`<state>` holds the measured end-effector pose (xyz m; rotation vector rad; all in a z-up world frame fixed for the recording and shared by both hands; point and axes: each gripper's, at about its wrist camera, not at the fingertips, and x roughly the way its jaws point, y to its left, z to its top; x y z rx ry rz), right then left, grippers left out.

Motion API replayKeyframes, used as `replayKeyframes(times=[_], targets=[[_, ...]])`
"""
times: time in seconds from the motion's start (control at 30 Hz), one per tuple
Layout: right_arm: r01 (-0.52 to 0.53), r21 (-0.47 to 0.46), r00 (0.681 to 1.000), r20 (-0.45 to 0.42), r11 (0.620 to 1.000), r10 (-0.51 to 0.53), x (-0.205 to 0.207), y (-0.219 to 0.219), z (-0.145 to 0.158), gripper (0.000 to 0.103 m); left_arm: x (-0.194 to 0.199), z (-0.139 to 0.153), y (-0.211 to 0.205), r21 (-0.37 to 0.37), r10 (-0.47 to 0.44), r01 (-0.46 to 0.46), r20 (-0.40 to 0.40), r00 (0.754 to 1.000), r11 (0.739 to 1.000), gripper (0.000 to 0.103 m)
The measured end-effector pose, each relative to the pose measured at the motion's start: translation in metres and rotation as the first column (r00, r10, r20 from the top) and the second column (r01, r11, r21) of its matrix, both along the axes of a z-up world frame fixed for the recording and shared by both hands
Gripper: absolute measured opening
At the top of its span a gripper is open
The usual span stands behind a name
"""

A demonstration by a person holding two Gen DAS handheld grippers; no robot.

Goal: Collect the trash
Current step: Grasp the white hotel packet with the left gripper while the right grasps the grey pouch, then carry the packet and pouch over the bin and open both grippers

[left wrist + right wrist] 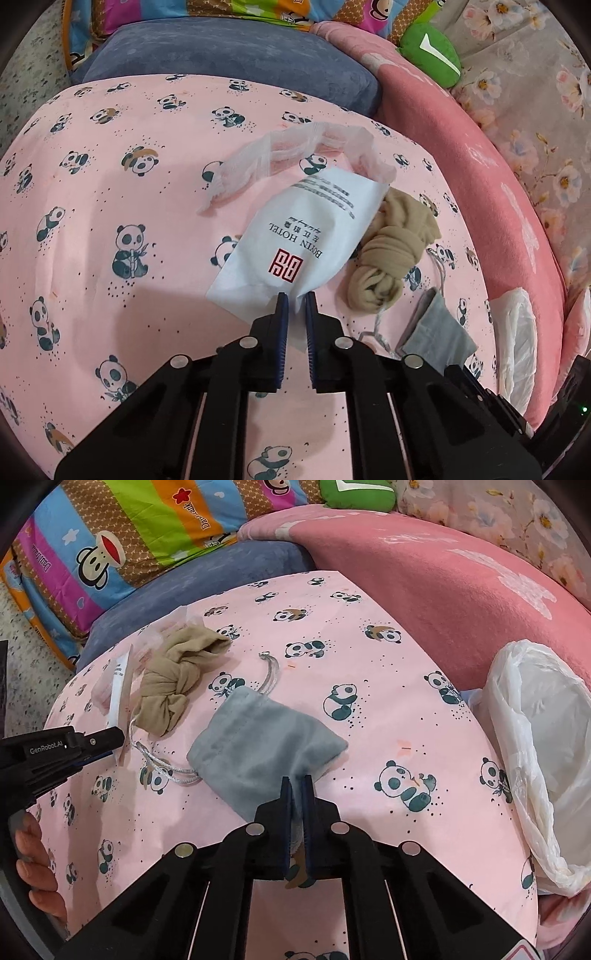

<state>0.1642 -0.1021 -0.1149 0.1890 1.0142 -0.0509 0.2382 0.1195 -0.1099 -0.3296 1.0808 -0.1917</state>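
Both grippers are clenched on trash, so you have two grasps at once: your left gripper [295, 295] pinches the near edge of the white paper packet [295, 229], and your right gripper [295, 779] pinches the near edge of the grey drawstring pouch [266, 738]. Everything lies on the bed [369, 709], whose sheet is pink with a panda print. Beyond its far edge you have a blue cushion [229, 55], a pink blanket [424, 590] toward the far right corner, and a striped cartoon pillow [122, 535] behind them. At the right edge of the bed sits the white plastic bag [535, 738], its mouth open and facing up. The packet lies near the middle of the bed, printed side up, with its far end resting on a crumpled clear plastic wrapper [295, 151]. Just beside the packet, on the side toward the right edge, is the knotted beige stocking [395, 251], touching it. The pouch lies between the stocking and the plastic bag, with its silver cord [166, 768] trailing toward the stocking. In the right wrist view your left gripper [99, 742] shows near the left edge of the bed, and fingers of your hand [33, 860] show below it.
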Motion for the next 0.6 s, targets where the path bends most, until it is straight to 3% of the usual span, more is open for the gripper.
replayKeyframes(times=[0.6], targets=[[0.005, 0.005, 0.987, 0.162, 1.000, -0.005, -0.041, -0.003, 0.071, 0.005, -0.051, 0.056, -0.021, -0.004, -0.051, 0.052, 0.100, 0.994, 0.999, 0.005]])
